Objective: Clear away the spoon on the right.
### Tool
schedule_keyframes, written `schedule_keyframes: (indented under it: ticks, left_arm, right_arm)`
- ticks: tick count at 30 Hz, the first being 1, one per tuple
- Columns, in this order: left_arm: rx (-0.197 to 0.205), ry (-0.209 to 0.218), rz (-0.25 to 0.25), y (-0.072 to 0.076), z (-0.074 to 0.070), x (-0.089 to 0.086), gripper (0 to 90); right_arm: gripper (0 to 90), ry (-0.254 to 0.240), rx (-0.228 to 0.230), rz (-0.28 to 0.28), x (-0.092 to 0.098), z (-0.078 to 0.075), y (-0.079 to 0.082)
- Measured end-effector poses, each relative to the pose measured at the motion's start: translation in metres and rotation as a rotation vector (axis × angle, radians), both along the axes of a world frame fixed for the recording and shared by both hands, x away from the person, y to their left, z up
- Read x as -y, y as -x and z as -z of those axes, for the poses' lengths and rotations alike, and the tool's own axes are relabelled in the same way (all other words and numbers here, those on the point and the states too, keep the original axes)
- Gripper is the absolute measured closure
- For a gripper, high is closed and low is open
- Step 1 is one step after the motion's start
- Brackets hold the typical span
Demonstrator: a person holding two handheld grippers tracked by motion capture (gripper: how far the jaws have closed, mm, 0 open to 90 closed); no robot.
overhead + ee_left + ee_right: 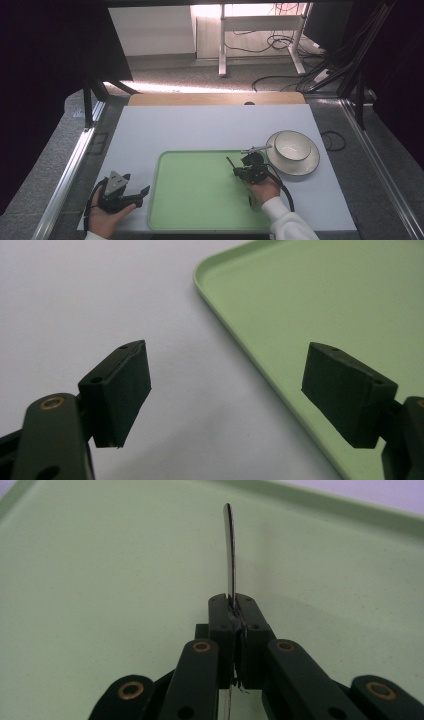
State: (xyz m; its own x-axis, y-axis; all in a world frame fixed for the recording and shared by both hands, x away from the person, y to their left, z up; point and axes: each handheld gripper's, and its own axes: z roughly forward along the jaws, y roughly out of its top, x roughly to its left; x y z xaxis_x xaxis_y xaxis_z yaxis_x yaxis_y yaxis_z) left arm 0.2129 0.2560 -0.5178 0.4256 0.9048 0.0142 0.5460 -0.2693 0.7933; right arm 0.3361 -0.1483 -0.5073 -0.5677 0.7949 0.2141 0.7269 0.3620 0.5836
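Utensil handle point(230, 550): thin metal strip, standing edge-on over the green tray point(200, 210), toward its 2 o'clock corner.
Right gripper point(233, 602): jaws clamping the handle.
Left gripper point(225, 390): jaws gaping wide at the tray's 9 o'clock edge.
Bowl point(292, 145): sitting on a saucer point(310, 162), on the bench point(200, 127).

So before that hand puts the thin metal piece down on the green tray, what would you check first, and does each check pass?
1. Right gripper has a firm hold: ok, its jaws are shut on the thin metal utensil.
2. What kind of utensil it is: cannot tell, it shows edge-on.
3. Landing spot on the green tray: ok, the surface under and ahead of the utensil is bare.
4. Bowl on its plate out of the way: ok, both sit to the tray's right, off the tray.
5. Left gripper out of the way: ok, open, holding nothing, at the tray's left edge.
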Motion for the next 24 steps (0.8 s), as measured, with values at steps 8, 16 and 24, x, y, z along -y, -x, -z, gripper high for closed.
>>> schedule_keyframes:
  ticks: [8, 16, 24]
  left_arm:
    - [-0.005, -0.001, 0.0, 0.0, 0.0, 0.0, 19.1]
    - [-0.004, 0.0, 0.006, 0.0, 0.0, 0.0, 19.1]
    - [-0.004, 0.0, 0.01, -0.001, 0.0, 0.0, 19.1]
  right_arm:
    - [85.4, 0.018, -0.011, 0.004, 0.001, 0.004, -0.002]
    - [75.6, 0.028, -0.012, 0.004, 0.0, 0.005, -0.002]
    - [50.4, -0.012, 0.04, 0.031, 0.008, -0.007, -0.003]
